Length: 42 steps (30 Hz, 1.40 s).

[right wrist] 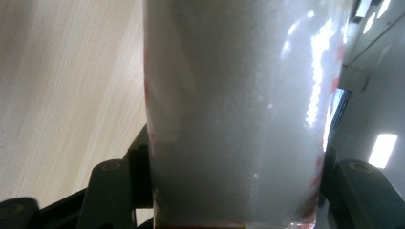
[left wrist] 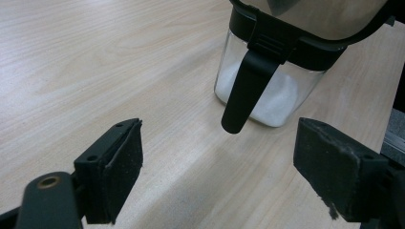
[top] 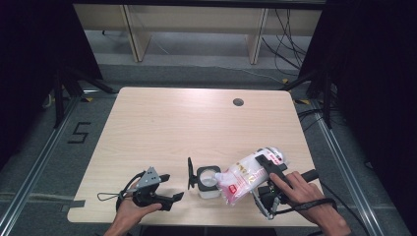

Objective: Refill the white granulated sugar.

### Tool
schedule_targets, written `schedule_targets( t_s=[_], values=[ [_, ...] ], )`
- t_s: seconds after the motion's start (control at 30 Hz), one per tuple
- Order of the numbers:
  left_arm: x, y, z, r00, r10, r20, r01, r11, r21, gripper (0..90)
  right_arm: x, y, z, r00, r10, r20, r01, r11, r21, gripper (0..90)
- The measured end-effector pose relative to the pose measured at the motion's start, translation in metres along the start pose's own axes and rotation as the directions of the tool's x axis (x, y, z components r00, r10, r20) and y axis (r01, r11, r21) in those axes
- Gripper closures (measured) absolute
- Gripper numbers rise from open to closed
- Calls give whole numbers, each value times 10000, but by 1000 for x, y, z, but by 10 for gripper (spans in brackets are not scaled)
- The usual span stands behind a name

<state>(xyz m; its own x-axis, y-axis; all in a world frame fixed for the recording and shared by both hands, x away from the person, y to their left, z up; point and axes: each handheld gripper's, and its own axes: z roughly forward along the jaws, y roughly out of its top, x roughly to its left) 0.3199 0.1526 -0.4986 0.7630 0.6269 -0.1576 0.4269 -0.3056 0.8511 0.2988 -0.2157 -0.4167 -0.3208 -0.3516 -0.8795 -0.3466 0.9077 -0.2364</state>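
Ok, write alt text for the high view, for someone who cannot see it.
On a wooden table, the right claw grips a plastic bag of white granules, tilted toward a small clear jar with its black lid flipped open. The left claw rests open beside the jar.

Readable marks: one floor numeral.
"5" (top: 78, 132) in black tape on grey floor, left of frame; red label on bag (top: 235, 187) too small to read.
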Motion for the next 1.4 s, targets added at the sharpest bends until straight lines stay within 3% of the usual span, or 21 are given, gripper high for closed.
schedule_targets(
  t_s=[0.03,0.1,0.17,0.2,0.27,0.3,0.33,0.37,0.4,0.5,0.63,0.7,0.73,0.77,0.8,0.87,0.97,1.03,1.3,1.33,1.4],
  values=[
    [0,0,0,10000,16,-82,-15,10000,66,167,3,-1,-2,9995,287,-139,-285,9995,150,414],
    [-2,-1,1,9997,-238,-25,238,9997,39,167,0,-1,-4,9999,-89,-103,90,9999,93,415],
    [-1,0,0,10000,-48,8,48,10000,26,167,1,0,-7,9998,-93,-152,95,9998,166,414],
    [-1,-1,1,9998,-174,-8,174,9998,7,167,0,0,-8,9996,-236,-131,237,9997,69,414],
    [0,0,1,10000,-39,5,39,10000,0,167,4,0,-10,9998,128,-143,-129,9999,-64,415],
    [-1,-1,1,9997,-226,-11,226,9997,25,167,3,0,-11,9999,36,-169,-37,10000,-23,415],
    [-1,-1,1,9999,-162,2,162,9999,26,167,0,0,-10,9993,-349,-136,347,9993,-151,414],
    [-1,0,1,10000,-92,7,92,9999,55,167,1,0,-10,9993,-341,-177,338,9993,-178,415],
    [0,0,1,10000,-9,24,9,10000,48,166,4,1,-11,9998,8,-201,-9,10000,-46,414],
    [-1,-1,2,9998,-211,-17,211,9998,-58,167,3,2,-10,9998,148,-167,-150,9998,-105,415],
    [-1,-1,1,9997,-243,-36,243,9997,-61,167,1,4,-8,9997,-232,-122,229,9995,-199,415],
    [-1,-1,1,9995,-316,-92,315,9995,-100,167,2,4,-8,9998,170,-76,-171,9998,-133,415],
    [-1,-1,1,9996,-283,-79,282,9996,-78,167,1,4,-8,9999,126,-57,-126,9998,-138,415],
    [-1,-1,2,9995,-299,-61,298,9995,-116,167,-2,5,-6,9995,-313,20,313,9990,-332,415],
    [-1,-1,1,9997,-258,-7,258,9996,-63,167,1,6,-7,9998,-124,-138,122,9999,-101,415],
    [-1,-1,1,9997,-244,-59,243,9997,-88,167,-1,7,-5,9989,-452,-103,450,9988,-208,415],
    [-1,-1,1,9995,-309,-60,309,9995,-65,167,0,7,-5,10000,-55,-47,54,9997,-218,416],
    [-1,-1,1,9995,-304,-74,303,9995,-85,167,-1,8,-4,9996,-286,-61,285,9993,-244,416],
    [-1,-1,0,9997,-218,-95,218,9998,-15,167,2,9,-4,9999,-67,-144,64,9997,-245,417],
    [-1,-1,1,9997,-238,-85,238,9997,-11,167,0,9,-3,9994,-350,-71,347,9987,-365,417],
    [-1,-1,0,9997,-243,-89,243,9997,7,167,-1,9,-3,9994,-335,-22,335,9989,-342,417]
  ],
)
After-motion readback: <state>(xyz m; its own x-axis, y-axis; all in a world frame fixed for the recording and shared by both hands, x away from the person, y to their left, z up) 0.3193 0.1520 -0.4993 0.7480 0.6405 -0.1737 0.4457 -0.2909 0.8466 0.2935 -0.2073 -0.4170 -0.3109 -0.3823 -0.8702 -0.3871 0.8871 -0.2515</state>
